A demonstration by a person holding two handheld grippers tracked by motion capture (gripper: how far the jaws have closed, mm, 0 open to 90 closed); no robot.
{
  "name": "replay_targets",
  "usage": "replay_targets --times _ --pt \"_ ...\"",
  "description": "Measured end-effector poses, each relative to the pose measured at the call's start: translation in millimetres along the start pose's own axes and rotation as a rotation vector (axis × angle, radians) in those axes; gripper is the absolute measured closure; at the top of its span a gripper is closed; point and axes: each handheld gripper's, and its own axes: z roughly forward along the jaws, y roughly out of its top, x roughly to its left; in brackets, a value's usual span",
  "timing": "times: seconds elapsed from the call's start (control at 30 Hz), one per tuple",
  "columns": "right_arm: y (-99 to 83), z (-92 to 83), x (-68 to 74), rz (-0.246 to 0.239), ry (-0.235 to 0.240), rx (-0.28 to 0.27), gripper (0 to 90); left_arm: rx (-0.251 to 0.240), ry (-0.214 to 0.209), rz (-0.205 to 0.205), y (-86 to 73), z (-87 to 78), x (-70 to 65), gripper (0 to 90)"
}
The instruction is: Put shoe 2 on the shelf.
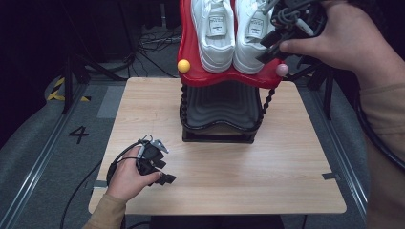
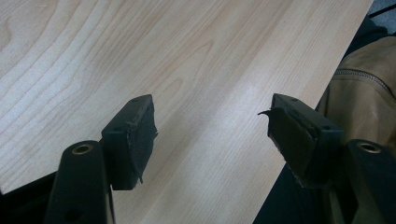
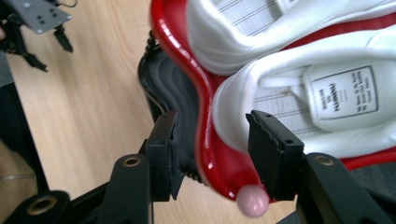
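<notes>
Two white sneakers stand side by side, heels toward me, on the red wavy top shelf (image 1: pixel 191 74) of a black rack (image 1: pixel 219 114) at the table's far edge. My right gripper (image 1: pixel 270 47) hovers by the heel of the right sneaker (image 1: pixel 250 40), close to the shelf's right corner. In the right gripper view its jaws (image 3: pixel 210 121) stand open above that sneaker's heel (image 3: pixel 299 93) and the red rim (image 3: pixel 205 154), with nothing pressed between the pads. The left sneaker (image 1: pixel 215 33) is untouched. My left gripper (image 1: pixel 165 171) rests open on the table's front left (image 2: pixel 210 105), with nothing in it.
A yellow ball (image 1: pixel 184 66) and a pink ball (image 1: pixel 282 70) cap the red shelf's front corners. Twisted black posts carry the shelf over a ribbed black lower tier. The wooden table (image 1: pixel 267 176) spreads in front of the rack. Cables and stands lie on the floor behind.
</notes>
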Motion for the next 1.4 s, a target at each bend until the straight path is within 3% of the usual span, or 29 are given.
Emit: replay_targets --times 0.27,0.37,0.6,0.8,0.93,1.13,1.3,1.4 --pt "-20.2 1.3 18.1 -0.032 0.031 0.024 53.7 0.000 -0.003 0.007 4.2 -0.1 -1.1 32.9" --pt "-35.5 13.4 34.0 -0.048 0.069 0.037 53.0 0.000 -0.005 0.010 5.9 1.0 -1.0 32.9" --pt "-58.8 44.5 55.4 -0.061 0.129 0.044 51.8 0.007 -0.010 0.014 7.9 3.0 -1.7 32.9" --pt "-86.2 92.1 75.1 -0.070 0.203 0.075 50.5 0.008 -0.004 0.012 8.1 4.5 -3.1 32.9" --pt "-105.7 130.6 87.0 -0.056 0.264 0.117 50.3 0.009 -0.007 0.013 8.0 5.8 -3.6 32.9" --pt "-131.2 185.3 101.8 -0.034 0.350 0.139 48.9 0.004 -0.002 0.015 7.4 6.7 -4.9 33.1" --pt "-148.9 223.8 116.0 -0.014 0.394 0.146 48.3 0.012 -0.002 0.011 6.0 9.8 -5.9 33.1" --pt "-158.8 246.9 125.0 0.009 0.395 0.139 47.7 0.016 -0.004 0.007 5.1 12.2 -5.7 33.1"
